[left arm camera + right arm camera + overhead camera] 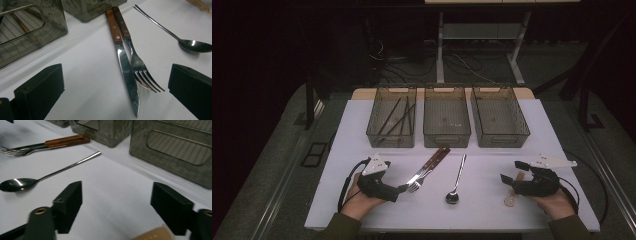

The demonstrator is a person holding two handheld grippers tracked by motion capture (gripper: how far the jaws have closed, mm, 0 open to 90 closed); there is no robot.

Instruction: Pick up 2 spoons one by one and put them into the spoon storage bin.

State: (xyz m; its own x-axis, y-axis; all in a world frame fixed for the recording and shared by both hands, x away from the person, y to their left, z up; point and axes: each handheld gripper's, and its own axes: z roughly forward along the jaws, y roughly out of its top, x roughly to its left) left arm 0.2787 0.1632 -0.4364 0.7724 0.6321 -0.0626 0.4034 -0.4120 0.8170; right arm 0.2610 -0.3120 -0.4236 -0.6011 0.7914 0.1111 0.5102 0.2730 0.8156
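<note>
The left gripper [403,188] rests on the white table [337,150], jaws wide apart and empty, with the tips of the knife [126,67] and fork [140,68] between them. Right of the long spoon [456,180], the right gripper [507,179] is also open and grips nothing, a wooden spoon [510,197] lying just beneath it
</note>
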